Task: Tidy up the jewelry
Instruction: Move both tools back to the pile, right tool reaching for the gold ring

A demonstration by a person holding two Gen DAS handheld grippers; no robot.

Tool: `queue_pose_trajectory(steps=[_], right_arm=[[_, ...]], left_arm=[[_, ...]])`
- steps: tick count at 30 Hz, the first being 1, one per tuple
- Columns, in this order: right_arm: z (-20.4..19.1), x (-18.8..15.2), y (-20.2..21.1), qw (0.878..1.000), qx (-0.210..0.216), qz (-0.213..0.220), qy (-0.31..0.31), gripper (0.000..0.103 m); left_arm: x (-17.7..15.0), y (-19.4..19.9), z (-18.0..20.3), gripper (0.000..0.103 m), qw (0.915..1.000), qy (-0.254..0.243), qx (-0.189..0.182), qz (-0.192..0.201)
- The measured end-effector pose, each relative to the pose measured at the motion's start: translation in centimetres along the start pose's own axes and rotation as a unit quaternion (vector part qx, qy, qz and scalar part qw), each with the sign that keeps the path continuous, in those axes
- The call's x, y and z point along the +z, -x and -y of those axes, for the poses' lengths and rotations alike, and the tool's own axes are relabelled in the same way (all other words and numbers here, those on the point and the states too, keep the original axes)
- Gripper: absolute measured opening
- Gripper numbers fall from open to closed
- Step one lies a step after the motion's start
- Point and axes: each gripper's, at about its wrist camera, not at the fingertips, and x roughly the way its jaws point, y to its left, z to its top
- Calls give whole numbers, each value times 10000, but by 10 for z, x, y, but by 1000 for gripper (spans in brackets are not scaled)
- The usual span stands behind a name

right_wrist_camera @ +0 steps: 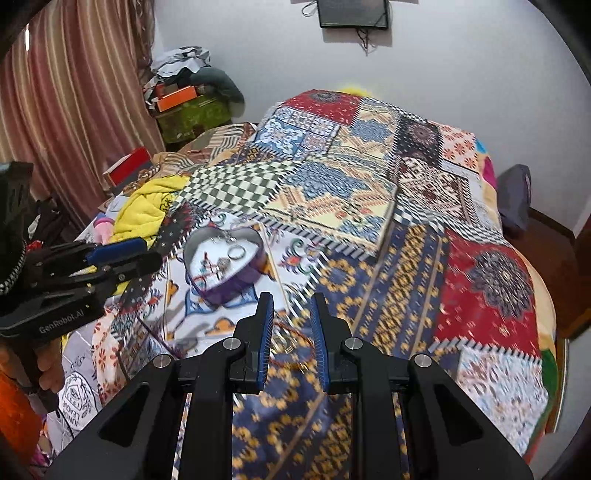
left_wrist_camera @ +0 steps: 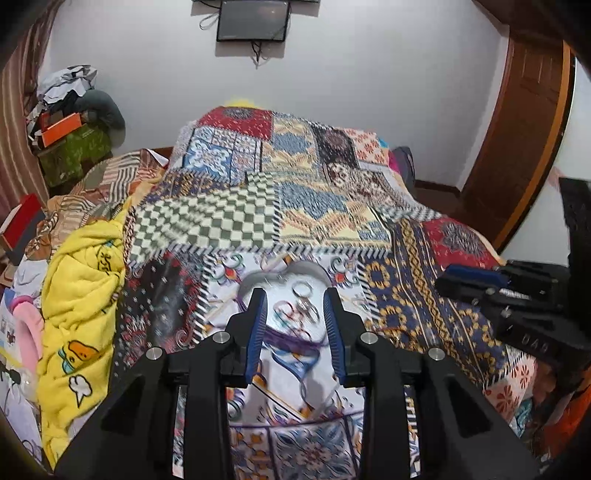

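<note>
A heart-shaped box (left_wrist_camera: 284,280) with a purple rim lies open on the patchwork bedspread (left_wrist_camera: 258,206). Silver rings (left_wrist_camera: 303,290) and other small jewelry lie in it. My left gripper (left_wrist_camera: 295,291) is open, its blue-padded fingers (left_wrist_camera: 258,325) standing either side of the box. The box also shows in the right wrist view (right_wrist_camera: 221,258), with a ring (right_wrist_camera: 236,253) in it. My right gripper (right_wrist_camera: 291,299) is open over a reddish-brown cord bracelet (right_wrist_camera: 295,336) on the bedspread, right of the box. The left gripper (right_wrist_camera: 122,254) shows at the left there.
A yellow blanket (left_wrist_camera: 81,295) is heaped at the bed's left. Boxes and clothes (left_wrist_camera: 70,122) are piled by the curtain. A wooden door (left_wrist_camera: 517,147) stands at the right. A screen (left_wrist_camera: 253,20) hangs on the far wall.
</note>
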Motion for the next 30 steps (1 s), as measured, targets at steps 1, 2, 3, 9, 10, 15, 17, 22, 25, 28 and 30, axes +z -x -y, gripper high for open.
queue_pose_trajectory(steps=[1, 2, 3, 9, 10, 15, 17, 22, 25, 28, 30], right_arm=[[3, -3, 2, 10000, -29, -11, -4, 18], [5, -5, 4, 10000, -50, -18, -11, 18], [7, -8, 5, 10000, -71, -27, -23, 18], [24, -27, 5, 9995, -167, -213, -172, 18], [27, -30, 3, 9993, -174, -257, -204, 18], [35, -40, -7, 9985, -153, -429, -316, 18], [38, -42, -14, 9980, -111, -511, -356, 18], [39, -45, -26, 9974, -4, -615, -376, 18], [38, -45, -34, 9971, 44, -673, -347, 19], [39, -45, -40, 9967, 106, -714, -361, 19], [40, -45, -43, 9964, 146, -732, -398, 19]], left_arm=[[-3, -2, 5, 31, 10000, -15, -22, -66], [-6, -3, 8, 31, 9999, -21, -53, -113], [-8, -4, 11, 31, 9998, -28, -82, -159], [-23, -17, 34, 31, 9986, -129, -194, -465], [-26, -21, 38, 31, 9982, -140, -226, -543], [-37, -40, 49, 31, 9961, -179, -323, -803], [-41, -49, 52, 31, 9952, -170, -366, -896], [-48, -71, 54, 31, 9924, -114, -442, -1142], [-49, -80, 54, 30, 9918, -88, -444, -1192], [-48, -88, 54, 26, 9914, -94, -455, -1225], [-47, -93, 54, 26, 9912, -87, -453, -1241]])
